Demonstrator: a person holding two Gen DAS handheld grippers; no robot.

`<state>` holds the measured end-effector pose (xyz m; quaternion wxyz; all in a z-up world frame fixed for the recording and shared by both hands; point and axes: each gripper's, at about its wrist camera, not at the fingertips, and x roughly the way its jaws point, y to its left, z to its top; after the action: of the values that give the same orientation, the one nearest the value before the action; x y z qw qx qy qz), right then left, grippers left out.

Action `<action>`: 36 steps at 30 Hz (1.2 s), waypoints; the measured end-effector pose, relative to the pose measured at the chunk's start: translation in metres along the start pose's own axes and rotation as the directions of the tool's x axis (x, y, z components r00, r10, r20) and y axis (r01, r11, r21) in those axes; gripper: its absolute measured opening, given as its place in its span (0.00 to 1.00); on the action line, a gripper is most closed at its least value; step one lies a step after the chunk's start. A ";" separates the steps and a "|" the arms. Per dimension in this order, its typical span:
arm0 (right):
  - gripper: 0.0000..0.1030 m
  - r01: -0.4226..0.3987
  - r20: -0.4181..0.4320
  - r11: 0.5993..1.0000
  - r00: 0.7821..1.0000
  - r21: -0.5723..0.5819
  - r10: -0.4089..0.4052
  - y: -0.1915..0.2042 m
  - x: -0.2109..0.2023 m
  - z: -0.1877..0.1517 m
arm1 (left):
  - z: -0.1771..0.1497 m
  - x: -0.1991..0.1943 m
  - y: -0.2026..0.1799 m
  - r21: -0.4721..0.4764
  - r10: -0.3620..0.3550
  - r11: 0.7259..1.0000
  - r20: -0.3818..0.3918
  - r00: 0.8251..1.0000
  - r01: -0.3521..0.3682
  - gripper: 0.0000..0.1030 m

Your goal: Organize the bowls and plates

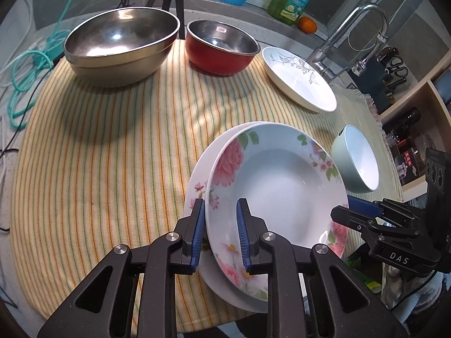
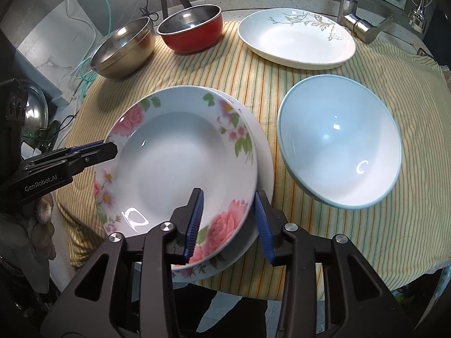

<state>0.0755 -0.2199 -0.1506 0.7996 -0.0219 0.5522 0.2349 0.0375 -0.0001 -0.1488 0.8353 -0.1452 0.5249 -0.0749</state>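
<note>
**Both claws on the top floral plate, near edge of counter**

I see the left claw [image 1: 220, 236] straddling the rim of the floral plate [image 1: 276, 186], one blue pad either side; pads look close but I can't confirm contact on both faces. My right claw [image 2: 229, 222] straddles the opposite rim of the same plate, gap a bit wider there, and whether it grips is unclear. The plate sits tilted on a second plate [image 1: 197, 174] below, mostly hidden, only a crescent of its rim showing.

All on the striped cloth [image 1: 98, 155] over the counter. Pale blue bowl [image 2: 338, 140] just right of the stack, tipped on its side. White leaf-pattern plate [image 2: 296, 39] far right by the faucet [image 1: 352, 33], whose base is cut off. Red bowl [image 1: 222, 48] and steel bowl [image 1: 121, 45] far left, apart. Counter edge nearest me is blocked by claw bodies.
</note>
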 end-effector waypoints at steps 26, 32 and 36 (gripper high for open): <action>0.57 -0.096 0.222 0.993 0.972 0.074 0.078 -0.040 -0.084 0.017 | 0.042 -0.015 -0.026 -0.003 -0.128 0.992 0.050 0.991 0.128 0.19; 0.57 -0.118 0.264 0.987 0.961 0.113 0.085 -0.099 -0.094 0.053 | 0.062 -0.008 -0.042 -0.050 -0.131 0.989 0.098 0.987 0.136 0.19; 0.57 -0.125 0.268 0.986 0.959 0.111 0.092 -0.140 -0.091 0.082 | 0.076 0.001 -0.050 -0.100 -0.128 0.985 0.126 0.984 0.141 0.19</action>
<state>0.1773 -0.3528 -0.0687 0.8513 0.0904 0.4557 0.2438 0.1074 -0.0353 -0.1025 0.8490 -0.2298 0.4664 -0.0937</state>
